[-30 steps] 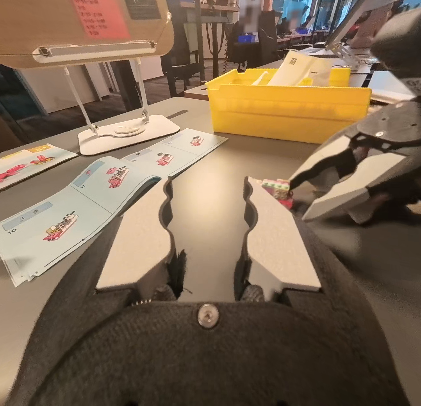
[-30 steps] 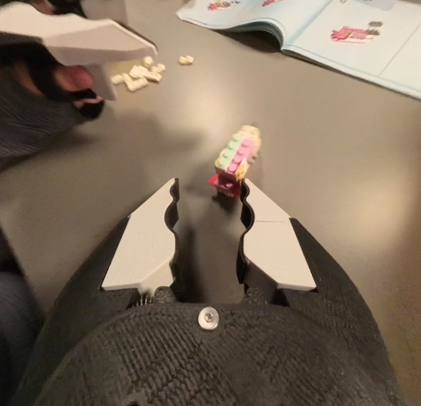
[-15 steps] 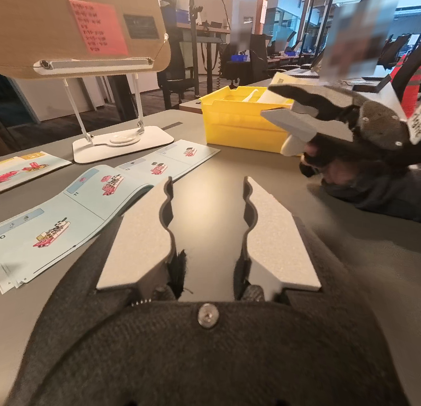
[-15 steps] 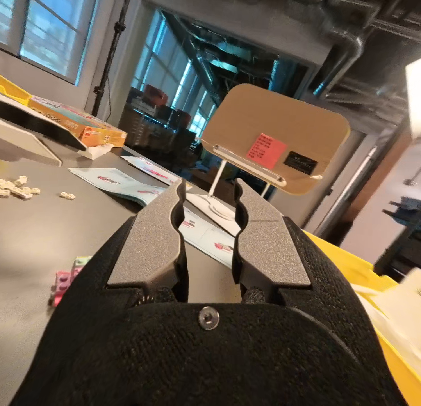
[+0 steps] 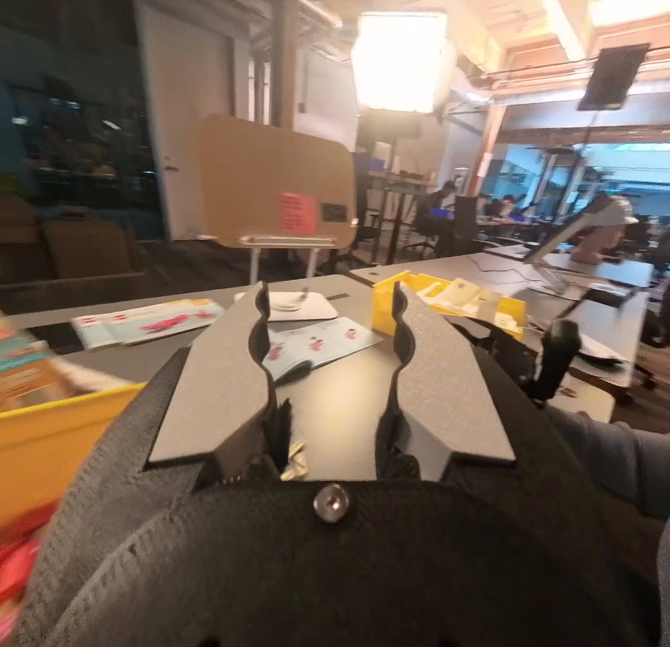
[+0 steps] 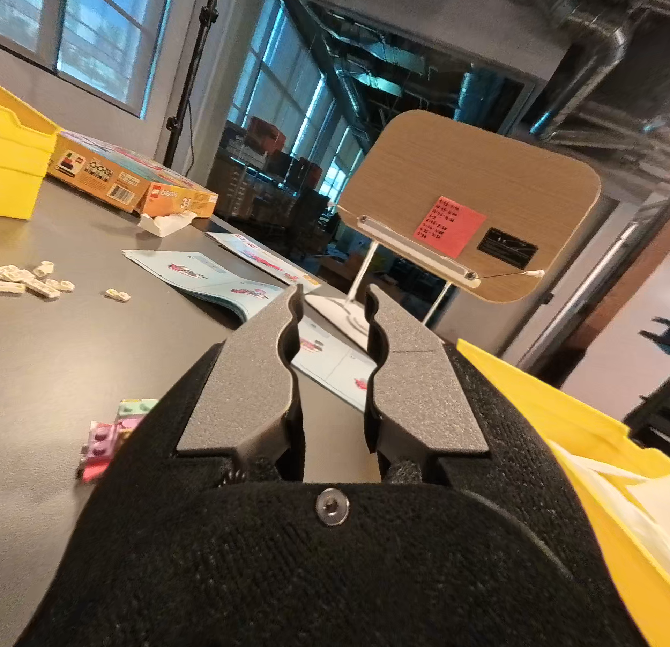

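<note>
Gripper bare above grey table, dim office behind

Small pastel pink-green brick model is half hidden behind the black gripper body. Yellow plastic bin is cut off at the right edge. Orange cardboard box & red patch, bottom left: motion-blurred, edge-cropped. Small pale bits at finger base: can't ID.
</note>
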The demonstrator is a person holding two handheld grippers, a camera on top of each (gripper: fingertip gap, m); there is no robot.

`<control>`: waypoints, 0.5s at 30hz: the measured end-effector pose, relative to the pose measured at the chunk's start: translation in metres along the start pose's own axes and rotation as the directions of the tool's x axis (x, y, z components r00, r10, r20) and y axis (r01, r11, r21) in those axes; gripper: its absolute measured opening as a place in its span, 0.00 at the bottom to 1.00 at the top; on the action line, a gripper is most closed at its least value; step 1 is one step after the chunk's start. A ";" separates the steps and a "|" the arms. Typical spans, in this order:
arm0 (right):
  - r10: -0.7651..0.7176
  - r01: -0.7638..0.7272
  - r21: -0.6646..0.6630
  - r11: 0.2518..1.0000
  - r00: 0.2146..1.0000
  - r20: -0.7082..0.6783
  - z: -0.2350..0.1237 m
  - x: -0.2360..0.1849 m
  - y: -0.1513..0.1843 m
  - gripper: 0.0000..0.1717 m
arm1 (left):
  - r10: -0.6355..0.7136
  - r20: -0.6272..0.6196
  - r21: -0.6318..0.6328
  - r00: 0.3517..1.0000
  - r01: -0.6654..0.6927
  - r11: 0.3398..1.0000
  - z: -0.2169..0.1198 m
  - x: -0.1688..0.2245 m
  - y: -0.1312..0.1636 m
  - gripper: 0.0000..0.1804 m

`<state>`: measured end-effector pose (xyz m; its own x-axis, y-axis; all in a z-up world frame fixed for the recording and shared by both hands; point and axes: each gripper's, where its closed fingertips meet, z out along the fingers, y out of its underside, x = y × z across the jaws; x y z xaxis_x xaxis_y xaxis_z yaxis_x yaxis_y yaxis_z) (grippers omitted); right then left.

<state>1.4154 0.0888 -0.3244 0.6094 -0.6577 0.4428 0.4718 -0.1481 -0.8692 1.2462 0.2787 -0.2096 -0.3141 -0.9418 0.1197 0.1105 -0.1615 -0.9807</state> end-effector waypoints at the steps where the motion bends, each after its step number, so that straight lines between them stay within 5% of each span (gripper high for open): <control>1: 0.019 -0.019 -0.007 1.000 1.000 0.014 0.001 -0.002 0.001 0.19 | 0.009 0.050 -0.025 0.999 -0.007 1.000 -0.017 -0.017 -0.006 0.37; 4: 0.045 -0.044 -0.024 0.999 0.999 0.021 0.002 -0.002 0.004 0.18 | -0.038 0.252 -0.132 0.967 0.073 0.989 -0.076 -0.089 -0.001 0.31; 7: 0.054 -0.053 -0.022 0.998 0.998 0.024 0.002 -0.002 0.004 0.18 | -0.136 0.355 -0.258 0.925 0.237 0.937 -0.121 -0.141 0.033 0.28; 11: 0.047 -0.045 -0.035 0.998 0.998 0.039 0.003 -0.006 0.006 0.17 | -0.006 0.437 -0.507 0.899 0.252 0.824 -0.149 -0.180 0.080 0.26; 15: 0.045 -0.043 -0.040 0.998 0.997 0.057 0.003 -0.009 0.007 0.17 | 0.051 0.300 -0.727 0.953 0.194 0.658 -0.143 -0.170 0.106 0.21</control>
<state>1.4153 0.0964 -0.3343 0.6654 -0.6203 0.4153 0.4193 -0.1497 -0.8954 1.1769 0.4642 -0.3557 -0.0105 -0.9938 0.1103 -0.6741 -0.0744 -0.7349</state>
